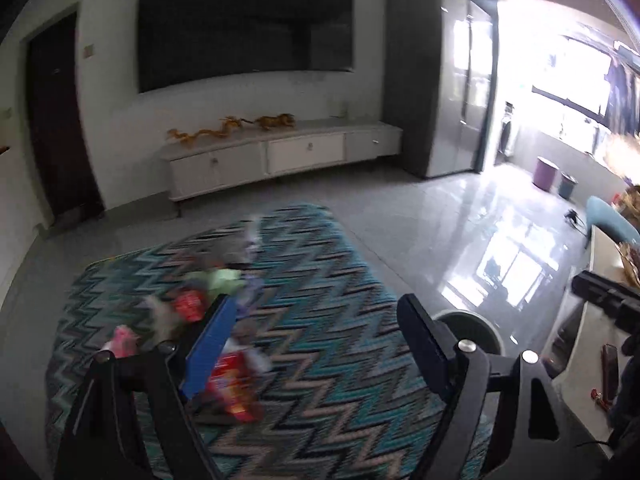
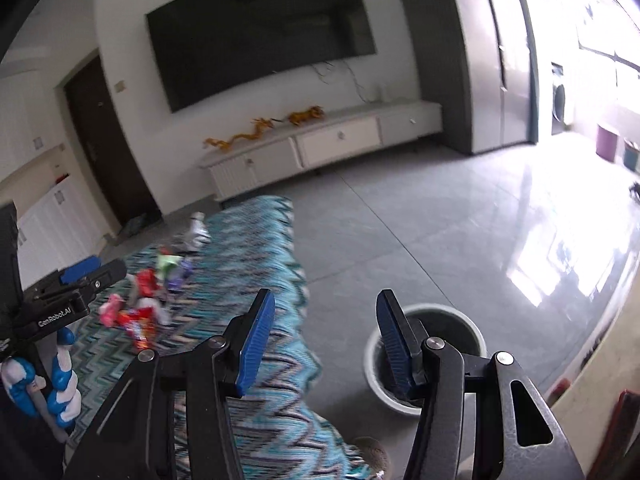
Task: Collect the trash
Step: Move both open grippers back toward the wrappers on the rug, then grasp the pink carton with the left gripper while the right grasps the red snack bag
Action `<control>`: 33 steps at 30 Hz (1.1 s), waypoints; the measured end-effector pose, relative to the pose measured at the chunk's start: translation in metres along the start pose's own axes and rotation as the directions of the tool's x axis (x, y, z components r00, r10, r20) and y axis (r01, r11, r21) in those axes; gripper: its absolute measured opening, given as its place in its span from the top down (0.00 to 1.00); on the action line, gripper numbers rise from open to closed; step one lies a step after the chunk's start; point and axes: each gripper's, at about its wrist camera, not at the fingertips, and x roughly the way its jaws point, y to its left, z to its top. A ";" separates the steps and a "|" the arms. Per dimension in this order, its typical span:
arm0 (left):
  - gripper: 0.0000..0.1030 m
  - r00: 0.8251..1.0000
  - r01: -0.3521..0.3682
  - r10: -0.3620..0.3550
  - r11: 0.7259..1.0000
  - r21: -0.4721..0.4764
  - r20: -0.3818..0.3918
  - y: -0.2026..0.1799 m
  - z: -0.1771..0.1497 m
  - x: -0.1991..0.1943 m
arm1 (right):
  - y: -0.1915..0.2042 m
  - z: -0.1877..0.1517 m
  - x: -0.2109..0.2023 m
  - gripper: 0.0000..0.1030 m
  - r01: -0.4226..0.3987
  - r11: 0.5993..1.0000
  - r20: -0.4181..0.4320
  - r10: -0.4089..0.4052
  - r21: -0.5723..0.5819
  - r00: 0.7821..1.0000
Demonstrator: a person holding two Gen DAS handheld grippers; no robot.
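Trash point(image 1: 224, 344) lies below both open hand-held grippers.

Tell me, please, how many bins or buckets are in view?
3: a grey bin on the floor beside the rug, and a purple bucket and a teal bucket near the bright window. Others may be hidden.

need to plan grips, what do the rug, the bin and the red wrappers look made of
Rug: woven textile, matte, ridged zigzag yarn rows.
Bin: probably plastic, smooth pale rim with a soft sheen, dark inside.
Red wrappers: likely thin foil or plastic film, crinkled and glossy, though blurred.
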 end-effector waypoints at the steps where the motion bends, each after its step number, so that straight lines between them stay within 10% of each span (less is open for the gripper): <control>1: 0.20 1.000 -0.020 0.020 1.000 -0.018 0.006 0.016 -0.002 -0.008 | 0.010 0.004 -0.004 0.49 -0.018 1.000 0.009 0.018 -0.015 1.000; 15: 0.20 0.967 -0.245 0.255 0.923 -0.297 -0.004 0.233 -0.066 -0.067 | 0.138 0.019 0.011 0.43 -0.196 0.964 -0.038 0.192 -0.181 0.981; 24: 0.20 0.982 -0.180 0.154 0.934 -0.309 -0.105 0.259 -0.086 -0.006 | 0.197 -0.005 0.073 0.34 -0.330 0.909 -0.192 0.287 -0.256 0.939; 33: 0.19 0.971 -0.143 0.093 0.964 -0.225 -0.219 0.255 -0.083 0.085 | 0.225 -0.052 0.167 0.28 -0.461 0.871 -0.421 0.359 -0.171 0.833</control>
